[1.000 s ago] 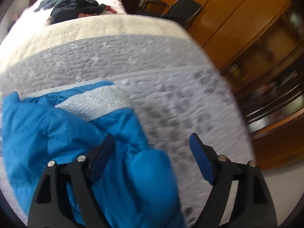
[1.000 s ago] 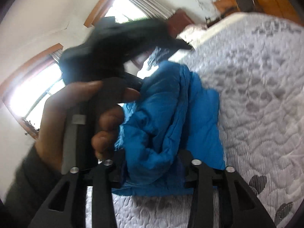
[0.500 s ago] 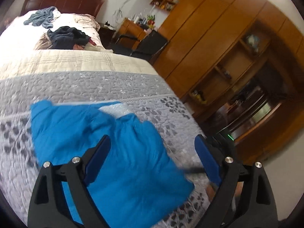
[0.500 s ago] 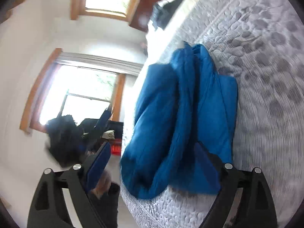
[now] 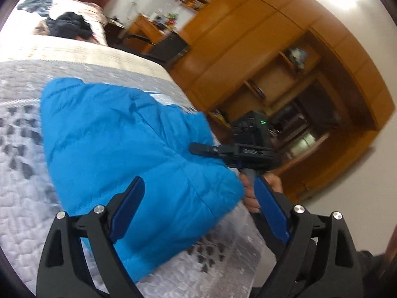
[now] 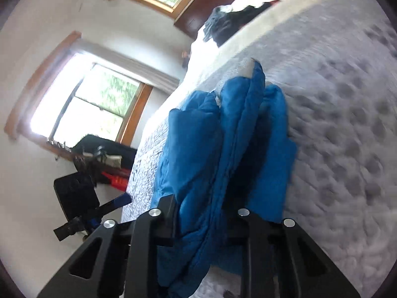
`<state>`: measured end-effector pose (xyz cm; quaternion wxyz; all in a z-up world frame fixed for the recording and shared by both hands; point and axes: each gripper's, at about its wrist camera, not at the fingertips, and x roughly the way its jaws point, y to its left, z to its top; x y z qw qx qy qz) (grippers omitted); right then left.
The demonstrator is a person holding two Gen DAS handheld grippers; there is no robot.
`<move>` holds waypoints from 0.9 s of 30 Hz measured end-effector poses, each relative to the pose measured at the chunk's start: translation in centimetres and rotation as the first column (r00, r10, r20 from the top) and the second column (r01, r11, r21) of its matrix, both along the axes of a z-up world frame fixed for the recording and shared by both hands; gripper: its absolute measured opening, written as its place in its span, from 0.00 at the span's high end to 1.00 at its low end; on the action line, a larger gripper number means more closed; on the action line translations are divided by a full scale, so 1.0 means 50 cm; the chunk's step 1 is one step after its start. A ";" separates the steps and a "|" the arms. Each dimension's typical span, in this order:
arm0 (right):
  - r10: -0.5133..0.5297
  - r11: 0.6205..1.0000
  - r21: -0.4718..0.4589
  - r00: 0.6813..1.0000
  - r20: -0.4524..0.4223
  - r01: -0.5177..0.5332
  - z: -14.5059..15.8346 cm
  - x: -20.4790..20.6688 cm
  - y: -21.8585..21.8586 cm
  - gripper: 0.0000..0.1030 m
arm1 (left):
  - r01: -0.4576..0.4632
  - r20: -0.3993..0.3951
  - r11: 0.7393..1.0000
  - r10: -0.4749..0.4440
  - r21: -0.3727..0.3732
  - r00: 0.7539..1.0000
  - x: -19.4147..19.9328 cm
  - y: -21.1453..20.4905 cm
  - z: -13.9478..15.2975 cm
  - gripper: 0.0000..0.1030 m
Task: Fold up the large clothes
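Blue jacket lies folded on the bed, one pair of tongs empty, the other gripping it.

Left wrist view: the left tongs (image 5: 198,208) hang wide open and empty above the jacket (image 5: 119,144), which lies on the grey quilted bed (image 5: 22,173) near its edge; the right tongs (image 5: 211,149) touch the jacket's far side, held by a hand (image 5: 255,188). Right wrist view: the right tongs (image 6: 198,213) are closed on a thick fold of the jacket (image 6: 223,149); the left tongs (image 6: 116,203) hover apart, beside the bed (image 6: 347,124).
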<state>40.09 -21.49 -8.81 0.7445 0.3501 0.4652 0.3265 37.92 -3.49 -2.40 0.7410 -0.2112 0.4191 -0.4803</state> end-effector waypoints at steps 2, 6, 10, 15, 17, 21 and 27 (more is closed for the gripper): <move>-0.020 0.998 0.054 1.000 -0.006 0.020 -0.038 -0.004 -0.029 0.77 | 0.068 -0.005 0.998 -0.068 -0.018 0.998 -0.006 -0.039 -0.018 0.17; -0.038 0.988 0.150 0.999 -0.004 0.038 -0.105 -0.005 -0.056 0.76 | 0.170 -0.029 0.985 -0.171 -0.028 0.985 -0.013 -0.095 -0.057 0.21; -0.034 0.981 0.191 0.998 -0.051 0.043 -0.162 0.002 -0.075 0.75 | 0.182 -0.081 0.983 -0.180 0.014 0.980 0.001 -0.111 -0.123 0.34; -0.016 0.958 0.285 0.997 -0.069 0.035 -0.207 0.015 -0.087 0.72 | 0.124 -0.125 0.991 -0.117 0.046 0.985 0.024 -0.088 -0.180 0.66; -0.003 0.956 0.293 0.996 -0.092 0.030 -0.204 0.025 -0.089 0.68 | 0.114 -0.131 0.990 -0.102 0.084 0.986 0.028 -0.084 -0.185 0.79; -0.154 0.985 0.084 0.988 0.023 0.151 -0.060 -0.020 -0.128 0.47 | 0.034 -0.074 0.997 -0.028 0.072 0.997 0.001 -0.044 -0.103 0.35; 0.014 0.983 -0.177 0.928 0.373 0.057 0.123 -0.176 -0.019 0.54 | 0.114 0.006 0.989 -0.115 0.092 0.993 -0.079 -0.087 -0.066 0.33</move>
